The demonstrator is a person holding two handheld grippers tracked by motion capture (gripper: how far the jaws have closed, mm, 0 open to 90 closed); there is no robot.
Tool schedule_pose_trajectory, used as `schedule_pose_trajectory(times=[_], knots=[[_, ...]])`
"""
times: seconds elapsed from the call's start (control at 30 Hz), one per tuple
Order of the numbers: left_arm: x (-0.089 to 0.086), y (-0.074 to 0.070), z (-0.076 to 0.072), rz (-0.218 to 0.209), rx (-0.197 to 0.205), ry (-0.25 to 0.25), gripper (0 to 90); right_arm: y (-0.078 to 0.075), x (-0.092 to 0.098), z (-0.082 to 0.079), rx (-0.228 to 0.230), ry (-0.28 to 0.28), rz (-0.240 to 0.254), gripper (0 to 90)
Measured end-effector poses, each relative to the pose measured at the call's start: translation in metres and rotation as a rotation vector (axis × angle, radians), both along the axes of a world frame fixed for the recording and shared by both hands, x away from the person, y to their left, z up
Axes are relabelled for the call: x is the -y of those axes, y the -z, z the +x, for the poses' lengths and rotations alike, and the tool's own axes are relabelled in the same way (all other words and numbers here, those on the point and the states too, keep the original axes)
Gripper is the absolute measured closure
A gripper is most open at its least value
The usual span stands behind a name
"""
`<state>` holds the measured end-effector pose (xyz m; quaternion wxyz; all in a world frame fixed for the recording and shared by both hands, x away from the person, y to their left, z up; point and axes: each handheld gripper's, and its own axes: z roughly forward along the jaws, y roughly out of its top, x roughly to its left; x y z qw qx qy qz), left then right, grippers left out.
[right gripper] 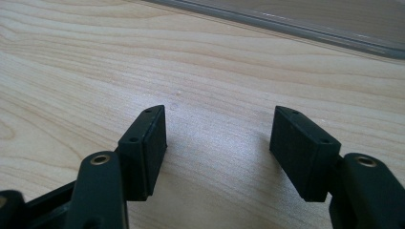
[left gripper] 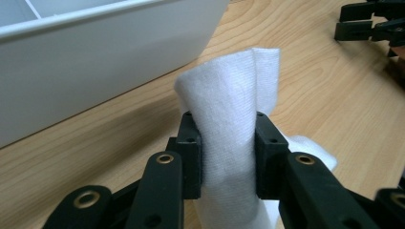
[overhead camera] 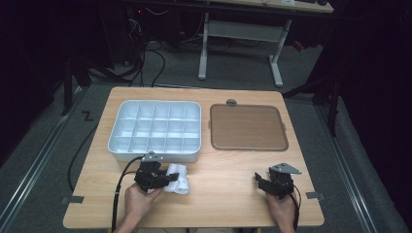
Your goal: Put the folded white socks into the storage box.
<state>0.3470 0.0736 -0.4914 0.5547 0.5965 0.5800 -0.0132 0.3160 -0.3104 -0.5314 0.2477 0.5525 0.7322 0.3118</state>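
One white cloth (left gripper: pixel 229 138) is clamped between both pads of the left gripper (left gripper: pixel 228 152), at the table's (overhead camera: pixel 218 189) near edge just in front of the white compartment tray (overhead camera: pixel 154 129). No readable markings appear on it. Right gripper (right gripper: pixel 219 143): jaws spread wide, empty, well apart from the brown tray (overhead camera: pixel 248 127).

Soft white cloth (left gripper: pixel 229 119), finely woven and matt, sits pinched between the left gripper (left gripper: pixel 228 155)'s matt black plastic pads. Pale wood-grain table (right gripper: pixel 200 57), smooth with a light sheen; the compartment tray (left gripper: pixel 95 62) looks smooth white plastic.
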Motion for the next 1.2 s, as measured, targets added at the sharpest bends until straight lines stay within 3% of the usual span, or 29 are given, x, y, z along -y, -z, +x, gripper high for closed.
schedule_pose_trajectory(times=[0.47, 1.2], knots=[[-0.010, -0.006, 0.001, -0.031, -0.013, -0.005, 69.7, 0.000, 0.000, 0.000, 0.000, -0.002, -0.003, 37.9], [-0.024, -0.034, 0.004, -0.062, 0.033, -0.008, 69.6, 0.000, 0.000, 0.000, -0.002, -0.003, -0.002, 37.9]])
